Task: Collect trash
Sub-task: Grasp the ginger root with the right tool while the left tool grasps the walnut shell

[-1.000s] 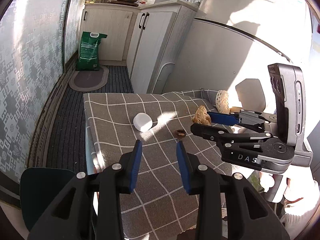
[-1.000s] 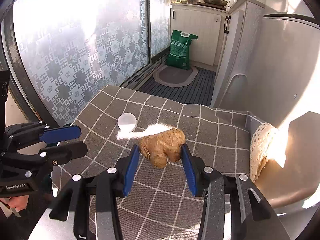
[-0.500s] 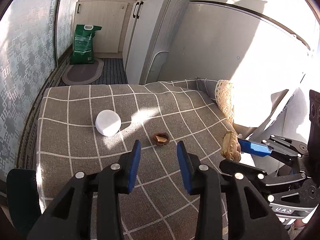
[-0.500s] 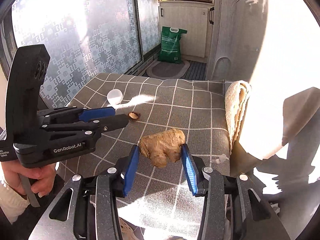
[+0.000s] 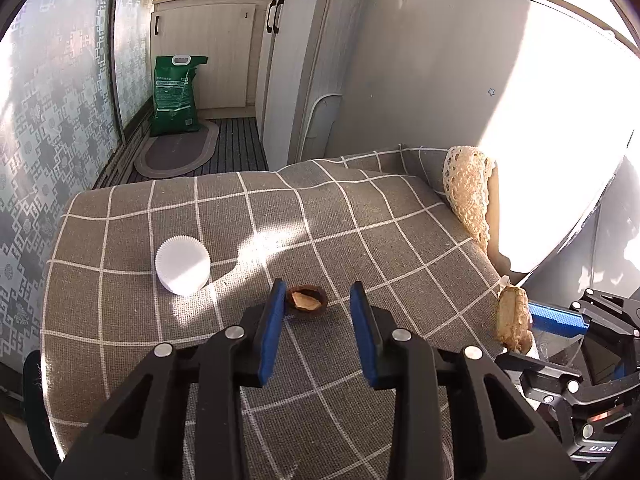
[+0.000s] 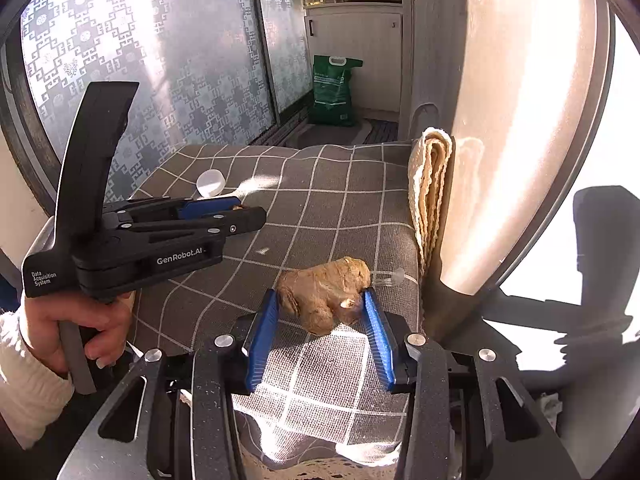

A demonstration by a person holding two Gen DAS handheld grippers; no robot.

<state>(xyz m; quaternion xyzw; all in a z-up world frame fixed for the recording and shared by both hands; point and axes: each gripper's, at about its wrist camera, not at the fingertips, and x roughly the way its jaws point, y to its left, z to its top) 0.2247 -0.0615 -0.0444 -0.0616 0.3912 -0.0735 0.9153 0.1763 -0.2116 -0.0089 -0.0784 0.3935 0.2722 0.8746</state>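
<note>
Left gripper (image 5: 318, 304): jaws partly apart and closing, a nutshell half (image 5: 307, 298) framed between the tips on the checked tablecloth (image 5: 360, 216), not yet pinched. Right gripper (image 6: 322, 310): clamped on a ginger root (image 6: 324, 288), held over the table's near edge.

One ginger root (image 6: 325, 293) — one nutshell (image 5: 307, 299) — one paper cup (image 5: 182, 266).

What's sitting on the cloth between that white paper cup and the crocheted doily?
Only a small brown nutshell, lying nearer the white paper cup than the doily; otherwise bare checked cloth, seen in the left wrist view.
</note>
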